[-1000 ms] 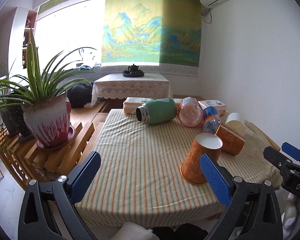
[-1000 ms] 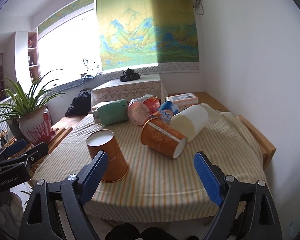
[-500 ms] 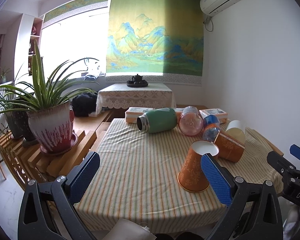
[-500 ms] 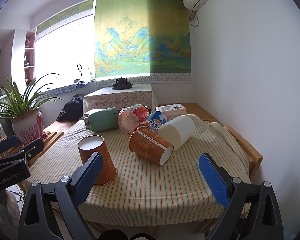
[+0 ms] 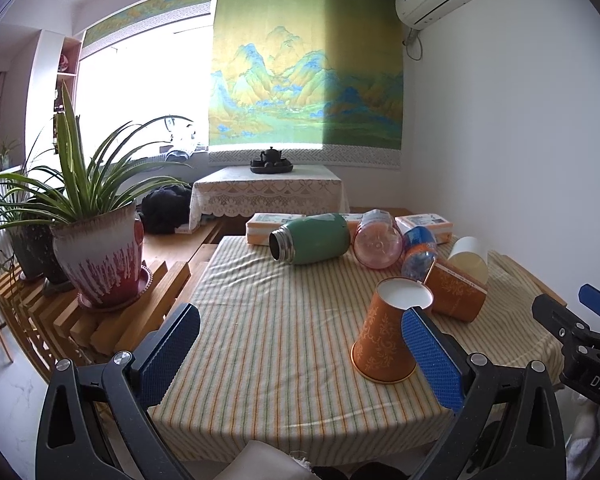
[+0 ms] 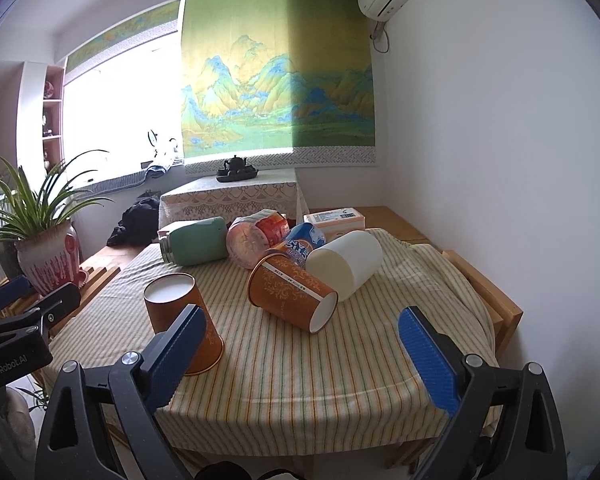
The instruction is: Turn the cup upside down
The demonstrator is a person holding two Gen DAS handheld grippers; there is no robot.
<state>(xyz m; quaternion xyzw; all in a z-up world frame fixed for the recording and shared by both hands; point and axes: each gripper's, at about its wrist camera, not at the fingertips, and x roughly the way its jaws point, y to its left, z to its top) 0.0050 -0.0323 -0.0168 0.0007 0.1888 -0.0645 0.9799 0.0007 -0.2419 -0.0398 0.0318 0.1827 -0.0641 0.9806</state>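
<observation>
An orange paper cup [image 5: 384, 340] stands upside down on the striped tablecloth, white bottom up; it also shows in the right wrist view [image 6: 180, 312]. A second orange cup [image 6: 292, 298] lies on its side beside it, also seen in the left wrist view [image 5: 456, 292]. A white cup [image 6: 346, 262] lies on its side against that one. My left gripper [image 5: 300, 356] is open and empty, near the table's front edge. My right gripper [image 6: 300, 352] is open and empty, back from the cups.
A green flask [image 5: 312, 238], a pink plastic cup [image 5: 378, 240] and a blue can [image 5: 420, 246] lie at the table's far side. A potted plant [image 5: 100, 256] stands on a wooden rack to the left. The white wall is close on the right.
Both grippers have drawn back and up from the table. The upside-down orange cup stays standing where it was.
</observation>
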